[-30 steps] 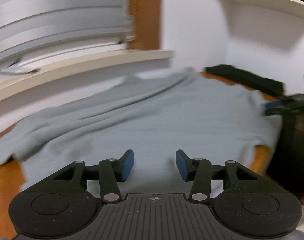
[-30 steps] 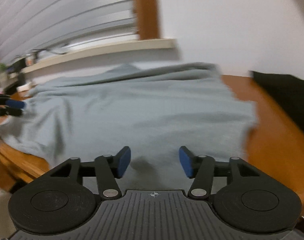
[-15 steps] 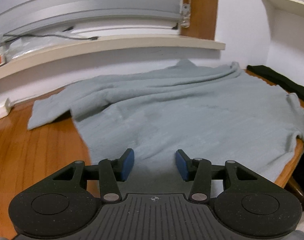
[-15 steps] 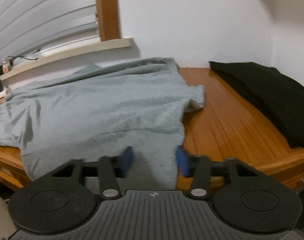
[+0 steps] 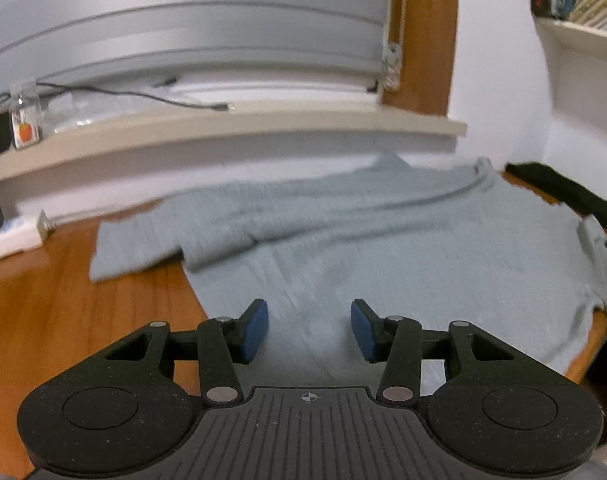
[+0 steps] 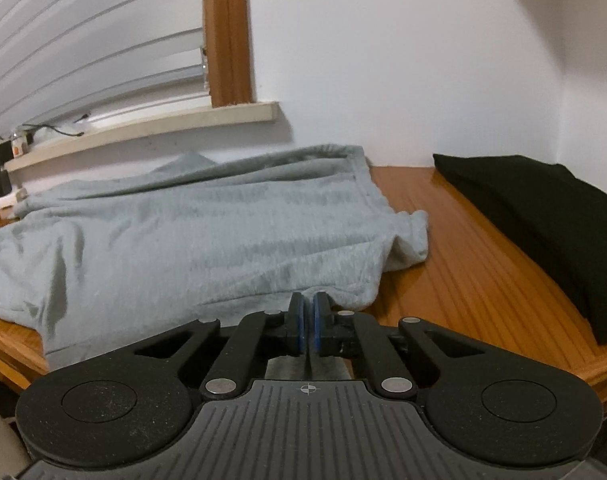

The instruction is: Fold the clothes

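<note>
Right gripper [image 6: 308,322] had just been closing: jaws stood wide apart a second earlier, half shut at the half-second mark, and were now all but together with the near hem of the grey shirt [image 6: 207,232] pinched between the blue pads [image 6: 297,322]. A thin ridge of cloth showed between and under them, so this read as a grip on the hem, near its right corner. Left gripper [image 5: 309,330] was unchanged in opening, jaws about half spread, nothing between them; its pads [image 5: 255,330] hovered over the shirt's [image 5: 383,248] near left part without pressing it. Its view had swung across the shirt over the last second, and the wooden surface [image 5: 63,320] and left sleeve [image 5: 143,240] now showed at left, with motion blur. The shirt lay spread flat on the surface [image 6: 463,272], collar side toward the far wall under the sill [image 6: 143,128], hem hanging slightly over the near edge; black cloth [image 6: 543,208] lay well apart at right. Judgement: one corner secured, the other not yet. The left must close on the hem's left side before any fold can be lifted; a one-sided lift would likely skew the shirt.
</note>
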{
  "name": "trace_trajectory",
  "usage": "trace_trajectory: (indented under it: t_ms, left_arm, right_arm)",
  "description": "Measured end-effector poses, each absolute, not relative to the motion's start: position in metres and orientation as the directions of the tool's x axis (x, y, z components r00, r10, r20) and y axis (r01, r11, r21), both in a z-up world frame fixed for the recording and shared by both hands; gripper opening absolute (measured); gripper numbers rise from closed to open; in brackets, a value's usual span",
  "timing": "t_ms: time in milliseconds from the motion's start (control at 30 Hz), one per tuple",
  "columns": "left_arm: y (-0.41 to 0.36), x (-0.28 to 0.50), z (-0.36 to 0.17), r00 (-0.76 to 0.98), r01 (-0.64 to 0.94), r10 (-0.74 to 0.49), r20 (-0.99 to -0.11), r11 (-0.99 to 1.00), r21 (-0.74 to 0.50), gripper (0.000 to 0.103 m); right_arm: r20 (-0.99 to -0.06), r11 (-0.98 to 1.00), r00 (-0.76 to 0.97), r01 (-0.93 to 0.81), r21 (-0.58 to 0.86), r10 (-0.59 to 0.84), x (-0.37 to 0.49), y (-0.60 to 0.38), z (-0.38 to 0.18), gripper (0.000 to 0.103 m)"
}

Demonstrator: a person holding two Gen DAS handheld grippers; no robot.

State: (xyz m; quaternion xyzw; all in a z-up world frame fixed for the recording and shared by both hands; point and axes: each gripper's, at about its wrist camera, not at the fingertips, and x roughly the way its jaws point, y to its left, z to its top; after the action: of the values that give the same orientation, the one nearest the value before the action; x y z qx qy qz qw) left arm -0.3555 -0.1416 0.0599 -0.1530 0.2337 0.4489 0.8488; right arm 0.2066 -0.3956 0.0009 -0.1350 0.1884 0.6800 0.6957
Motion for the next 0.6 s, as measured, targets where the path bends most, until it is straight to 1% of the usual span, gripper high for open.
trace_trajectory:
  t_ms: [100, 200, 300, 467, 567, 600]
  left_arm:
    - [-0.117, -0.369, 0.059, 0.46, -0.862, 0.704, -0.541, 0.501, -0.082, 0.048]
    - [-0.098, -0.376, 0.049, 0.44, -0.872, 0.684, -0.581, 0.48, -0.095, 0.048]
    - [-0.089, -0.374, 0.036, 0.408, -0.874, 0.666, -0.624, 0.482, -0.058, 0.048]
    - [-0.086, -0.377, 0.033, 0.314, -0.903, 0.718, -0.621, 0.429, 0.039, 0.047]
    - [-0.084, -0.377, 0.036, 0.303, -0.907, 0.722, -0.622, 0.418, 0.044, 0.047]
    - [-0.084, -0.377, 0.038, 0.301, -0.91, 0.728, -0.616, 0.413, 0.043, 0.046]
  right_arm:
    - [-0.444, 0.04, 0.008, -0.997, 0.063, 0.896, 0.206, -0.392, 0.0, 0.005]
    - [-0.431, 0.046, 0.009, -0.996, 0.074, 0.902, 0.207, -0.39, 0.004, 0.005]
    - [-0.403, 0.05, 0.011, -0.995, 0.086, 0.915, 0.209, -0.386, 0.014, 0.005]
    - [-0.372, 0.041, 0.011, -0.997, 0.072, 0.928, 0.205, -0.376, 0.027, 0.005]
    - [-0.361, 0.034, 0.006, -0.997, 0.071, 0.933, 0.203, -0.37, 0.031, 0.005]
    - [-0.359, 0.034, 0.005, -0.997, 0.073, 0.933, 0.202, -0.368, 0.032, 0.005]
